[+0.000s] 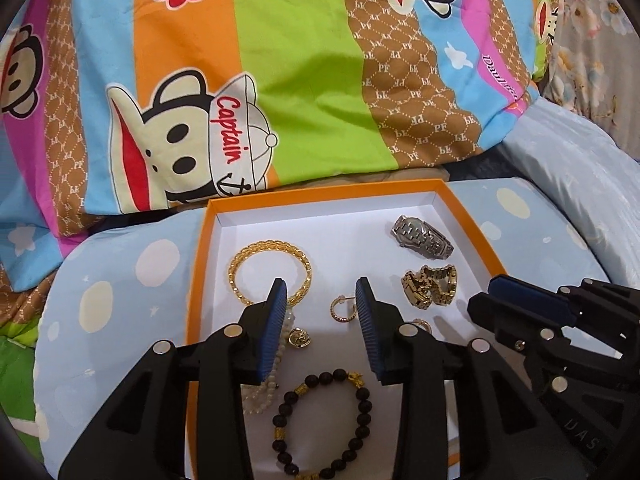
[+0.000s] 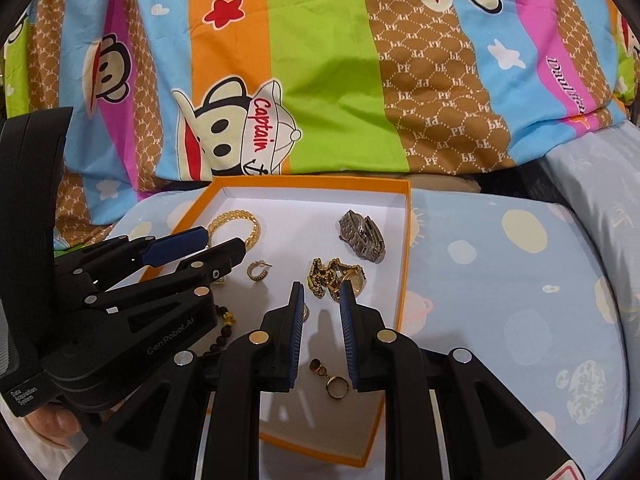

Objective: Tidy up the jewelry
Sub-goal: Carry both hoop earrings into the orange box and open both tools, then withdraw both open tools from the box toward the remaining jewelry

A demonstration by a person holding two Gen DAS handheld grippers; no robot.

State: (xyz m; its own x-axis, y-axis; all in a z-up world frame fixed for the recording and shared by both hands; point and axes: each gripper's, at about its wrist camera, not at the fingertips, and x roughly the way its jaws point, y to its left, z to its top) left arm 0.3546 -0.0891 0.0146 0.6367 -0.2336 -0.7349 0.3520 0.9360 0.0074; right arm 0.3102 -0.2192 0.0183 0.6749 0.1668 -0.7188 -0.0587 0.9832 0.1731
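An orange box lid with a white inside (image 1: 352, 216) (image 2: 404, 240) holds the jewelry. In it lie a gold bangle (image 1: 240, 264) (image 2: 236, 218), a silver watch (image 1: 422, 236) (image 2: 362, 236), a gold watch (image 1: 430, 286) (image 2: 334, 276), a small gold hoop earring (image 1: 342, 308) (image 2: 258, 270), a dark bead bracelet (image 1: 320, 420), a white pearl strand (image 1: 264, 392), and a gold ring with a pendant (image 2: 334, 380). My left gripper (image 1: 322, 292) is open above the hoop earring. My right gripper (image 2: 322, 292) is open over the tray's near right part, empty.
The box rests on a light blue spotted pillow (image 1: 120, 288) (image 2: 500, 280). A striped cartoon-monkey blanket (image 1: 280, 60) (image 2: 320, 60) rises behind it. The right gripper shows at the right in the left wrist view (image 1: 540, 316); the left gripper shows at the left in the right wrist view (image 2: 160, 264).
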